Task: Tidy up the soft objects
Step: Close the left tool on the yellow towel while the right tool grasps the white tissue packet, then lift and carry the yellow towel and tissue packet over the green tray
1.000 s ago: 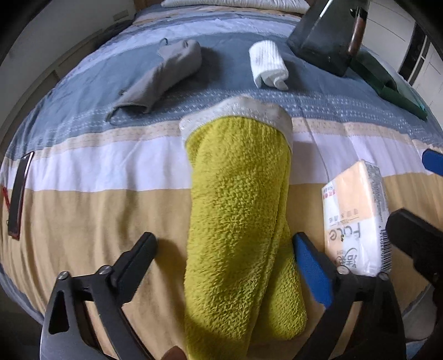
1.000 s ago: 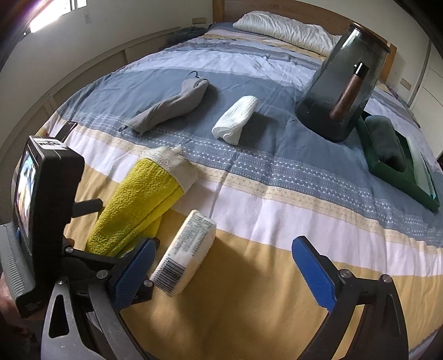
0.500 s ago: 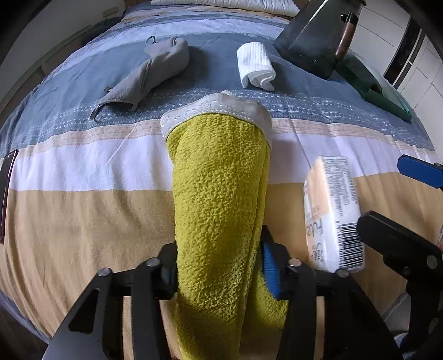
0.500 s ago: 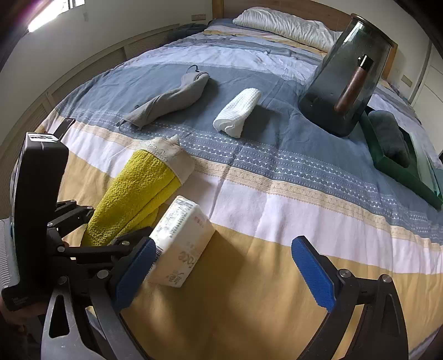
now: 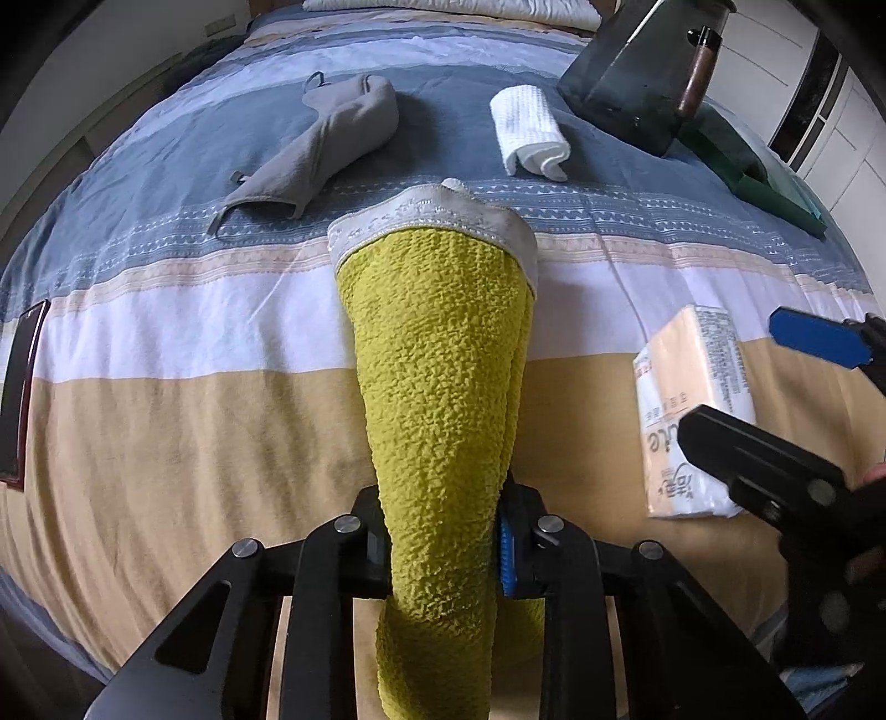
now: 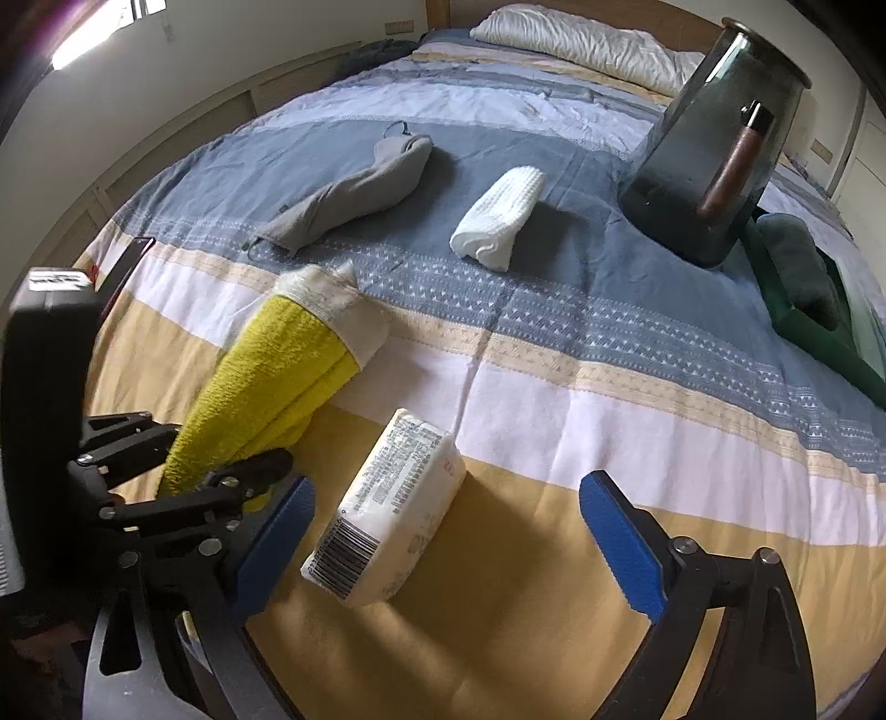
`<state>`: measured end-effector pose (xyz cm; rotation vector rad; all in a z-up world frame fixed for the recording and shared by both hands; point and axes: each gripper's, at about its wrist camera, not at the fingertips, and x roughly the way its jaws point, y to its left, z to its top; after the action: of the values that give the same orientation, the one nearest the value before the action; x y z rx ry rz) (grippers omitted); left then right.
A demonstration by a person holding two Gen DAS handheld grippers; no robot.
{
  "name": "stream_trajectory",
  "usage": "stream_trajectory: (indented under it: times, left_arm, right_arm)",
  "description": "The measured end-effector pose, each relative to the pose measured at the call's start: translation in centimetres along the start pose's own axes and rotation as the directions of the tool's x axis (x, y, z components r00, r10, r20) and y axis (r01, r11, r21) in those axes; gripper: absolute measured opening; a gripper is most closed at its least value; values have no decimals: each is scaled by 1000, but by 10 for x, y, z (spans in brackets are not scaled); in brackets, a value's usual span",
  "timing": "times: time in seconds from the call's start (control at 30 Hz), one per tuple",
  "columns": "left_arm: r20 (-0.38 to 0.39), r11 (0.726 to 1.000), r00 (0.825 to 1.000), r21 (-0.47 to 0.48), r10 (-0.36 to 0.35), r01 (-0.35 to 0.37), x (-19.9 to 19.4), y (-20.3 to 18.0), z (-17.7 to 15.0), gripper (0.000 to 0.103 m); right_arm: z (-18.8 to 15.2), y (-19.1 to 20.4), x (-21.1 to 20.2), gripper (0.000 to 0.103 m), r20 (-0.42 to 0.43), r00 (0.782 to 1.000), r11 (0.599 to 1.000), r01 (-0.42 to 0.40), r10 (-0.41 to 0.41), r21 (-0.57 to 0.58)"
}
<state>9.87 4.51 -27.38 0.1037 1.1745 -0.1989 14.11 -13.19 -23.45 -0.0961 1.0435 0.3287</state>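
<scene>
On the striped bed (image 5: 166, 421) the yellow towel (image 5: 443, 387) lies lengthwise straight ahead of the left tool (image 5: 443, 545), which is closing on its near end, while the right tool (image 6: 443, 531), jaws wide but narrowing, hovers around the tissue pack (image 6: 387, 509).

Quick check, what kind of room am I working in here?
Most likely a bedroom: the work surface is a bed with a striped duvet, a pillow lies against a wooden headboard.
</scene>
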Motion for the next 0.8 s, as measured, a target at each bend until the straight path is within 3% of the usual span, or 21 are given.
stream_trajectory:
  times: [0.27, 0.37, 0.4, 0.8]
  left_arm:
    - [-10, 1000, 1000, 10, 3, -3, -1, 4, -3, 22]
    - [-11, 1000, 1000, 9, 3, -3, 0, 3, -2, 23]
    - [-11, 1000, 1000, 10, 3, -3, 0, 3, -2, 23]
    - [-14, 1000, 1000, -3, 3, -3, 3, 3, 2, 20]
  right_arm:
    - [1, 2, 24, 66, -75, 997, 999, -17, 21, 49]
    - [2, 3, 30, 48, -89, 996, 999, -16, 20, 45]
    - [3, 3, 32, 35, -94, 995, 999, -12, 16, 43]
    - [-1, 1, 23, 29, -62, 998, 1000, -18, 19, 12]
